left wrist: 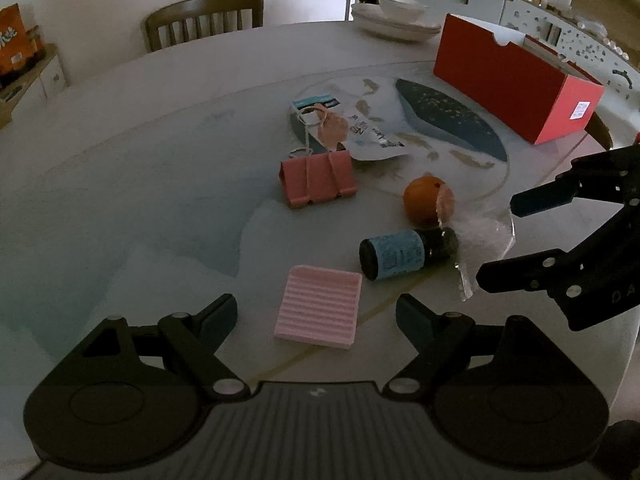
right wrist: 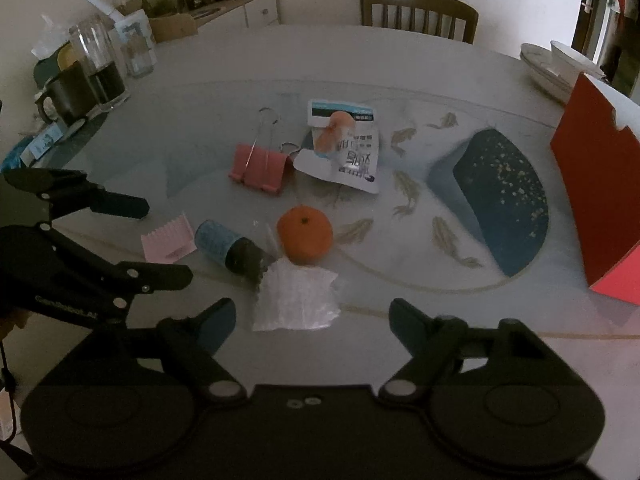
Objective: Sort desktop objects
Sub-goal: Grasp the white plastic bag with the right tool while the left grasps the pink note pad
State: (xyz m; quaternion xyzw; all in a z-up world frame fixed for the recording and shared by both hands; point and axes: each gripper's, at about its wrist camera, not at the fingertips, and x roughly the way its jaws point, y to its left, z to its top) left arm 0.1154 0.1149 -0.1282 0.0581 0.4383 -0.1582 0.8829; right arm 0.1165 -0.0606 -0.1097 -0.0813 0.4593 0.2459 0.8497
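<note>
A pink ribbed pad point(left wrist: 320, 312) lies on the round table point(left wrist: 140, 160), between the fingers of my left gripper point(left wrist: 316, 316), which stands open without touching it. A crumpled clear plastic bag point(right wrist: 296, 300) lies between the fingers of my right gripper point(right wrist: 312, 316), also open. Beyond them are a dark bottle with a blue label point(left wrist: 404, 254) on its side, an orange point(right wrist: 305, 234), a pink binder clip point(left wrist: 318, 182) and a printed packet point(right wrist: 348, 144). Each gripper shows in the other's view: the right gripper point(left wrist: 516, 240) at the right edge, the left gripper point(right wrist: 156, 240) over the pink pad point(right wrist: 168, 240).
An open red box point(left wrist: 512, 84) stands at the right with a dark blue speckled piece point(right wrist: 500, 200) lying beside it. Stacked white bowls point(left wrist: 396, 16) sit at the far edge. A glass jar point(right wrist: 100, 68) and a dark mug point(right wrist: 64, 92) stand far left. A wooden chair point(right wrist: 420, 12) is behind.
</note>
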